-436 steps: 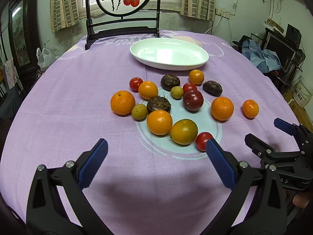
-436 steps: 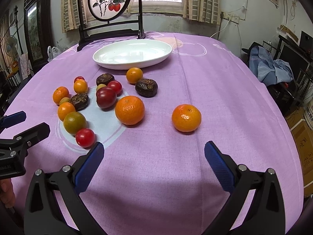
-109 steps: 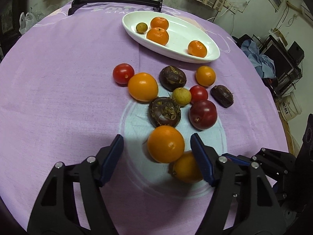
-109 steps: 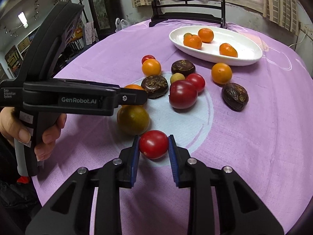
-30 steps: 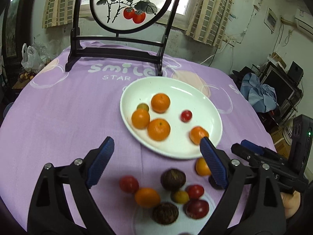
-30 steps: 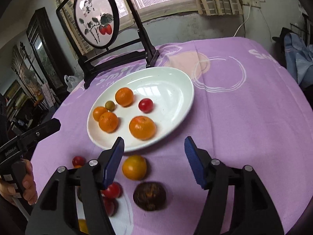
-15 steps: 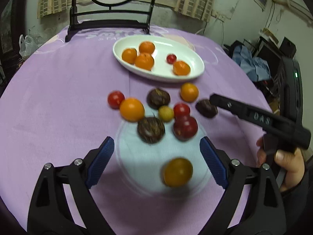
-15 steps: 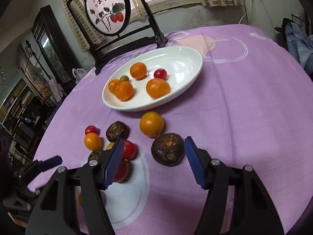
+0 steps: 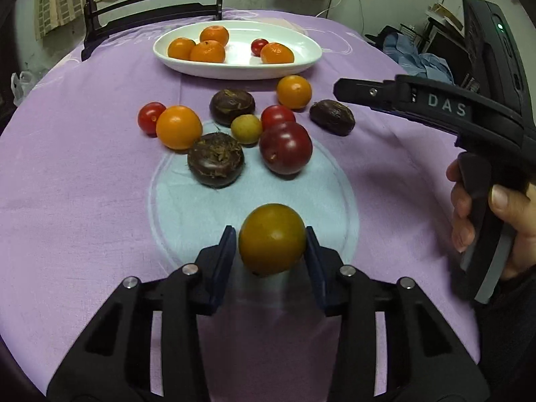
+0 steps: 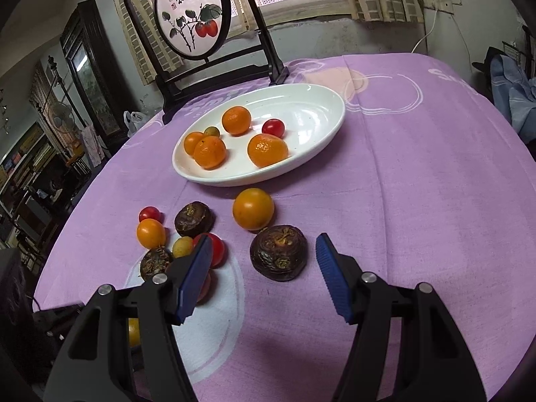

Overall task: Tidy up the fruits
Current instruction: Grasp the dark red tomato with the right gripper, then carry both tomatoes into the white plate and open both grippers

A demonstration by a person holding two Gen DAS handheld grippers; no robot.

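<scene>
The tabletop (image 9: 67, 181) is covered by a purple cloth printed with white rings and one pale blue circle. A glossy white oval plate (image 10: 315, 124) is seen toward its far side, in front of a dark wooden stand holding a round painted panel (image 10: 191, 16).

Six fruits are counted in the plate: four dimpled orange citrus, one small red tomato (image 10: 273, 127) and one small yellow-green round fruit (image 10: 212, 131).

Nine fruits lie loose on the cloth just in front of the plate. Three are dark brown and wrinkled, the nearest to the right gripper (image 10: 264, 269) being a squat one (image 10: 278, 252) framed by its widely parted, ridged blue fingers (image 10: 330, 268) without contact. Two are smooth orange tomatoes, one (image 10: 253, 208) just before the plate rim. Two are bright red tomatoes, one is a larger dark red tomato (image 9: 285, 147), and one is a small matte yellow-green ball (image 9: 246, 129).

A tenth fruit, a smooth yellow-orange tomato (image 9: 272, 238) with a greenish tinge, is gripped between the narrowed blue fingers of the left gripper (image 9: 269, 254), over the pale circle and farthest from the plate.
</scene>
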